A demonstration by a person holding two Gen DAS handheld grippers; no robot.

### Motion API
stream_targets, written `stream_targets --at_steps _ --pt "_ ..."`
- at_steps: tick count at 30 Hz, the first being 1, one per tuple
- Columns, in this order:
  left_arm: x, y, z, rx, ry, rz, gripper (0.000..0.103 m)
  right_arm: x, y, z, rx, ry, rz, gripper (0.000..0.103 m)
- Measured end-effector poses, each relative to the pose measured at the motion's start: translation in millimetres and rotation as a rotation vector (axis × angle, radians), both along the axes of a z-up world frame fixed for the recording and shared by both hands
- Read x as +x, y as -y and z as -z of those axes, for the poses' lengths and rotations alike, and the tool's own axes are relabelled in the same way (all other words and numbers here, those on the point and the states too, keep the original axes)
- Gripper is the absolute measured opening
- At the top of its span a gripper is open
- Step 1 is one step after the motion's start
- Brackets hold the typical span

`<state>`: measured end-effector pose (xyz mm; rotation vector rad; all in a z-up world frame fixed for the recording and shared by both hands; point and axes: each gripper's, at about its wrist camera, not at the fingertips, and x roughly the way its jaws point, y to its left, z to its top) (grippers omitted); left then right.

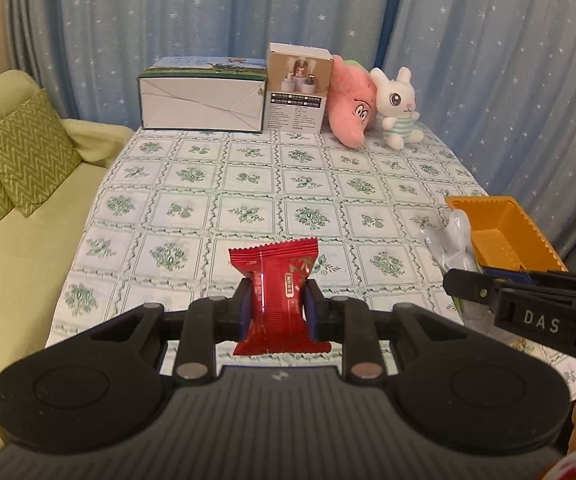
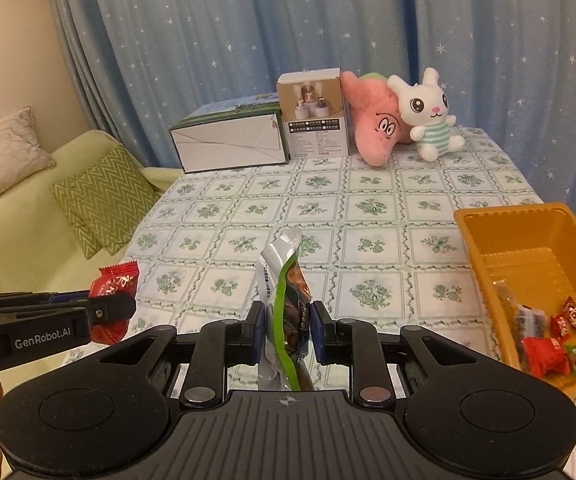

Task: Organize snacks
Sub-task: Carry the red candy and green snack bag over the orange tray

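My left gripper (image 1: 276,309) is shut on a red snack packet (image 1: 281,296), held upright above the patterned tablecloth (image 1: 247,184). That same red packet (image 2: 115,285) shows at the left of the right wrist view, clamped in the left gripper (image 2: 107,312). My right gripper (image 2: 288,332) is shut on a silver and green snack pouch (image 2: 283,304), standing on edge between the pads. An orange tray (image 2: 484,240) sits to the right, holding several small wrapped snacks (image 2: 548,352). In the left wrist view the orange tray (image 1: 528,232) lies beyond the right gripper (image 1: 468,286).
At the table's far edge stand a long white carton (image 1: 203,100), a small brown box (image 1: 298,88), a pink plush (image 1: 352,108) and a white rabbit plush (image 1: 398,104). A pale green sofa (image 1: 19,240) with a zigzag cushion (image 1: 23,160) lies left. Starry blue curtains hang behind.
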<state>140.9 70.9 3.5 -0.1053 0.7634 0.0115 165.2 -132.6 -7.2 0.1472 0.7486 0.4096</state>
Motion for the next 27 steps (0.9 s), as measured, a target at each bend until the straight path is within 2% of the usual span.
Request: stream_targets --at_steps 12,19,27 --pt "-36 14 -7 0.012 0.021 -0.026 0.024 -30 5 -3 0.003 0.011 -0.024 0.024" --pt "-34 27 -4 0.01 0.017 0.011 0.024 -33 22 4 -0.007 -0.003 0.008 0.024" --pt "-19 61 -3 -0.003 0.018 0.084 0.024 -32 58 6 -0.013 -0.005 0.085 0.024"
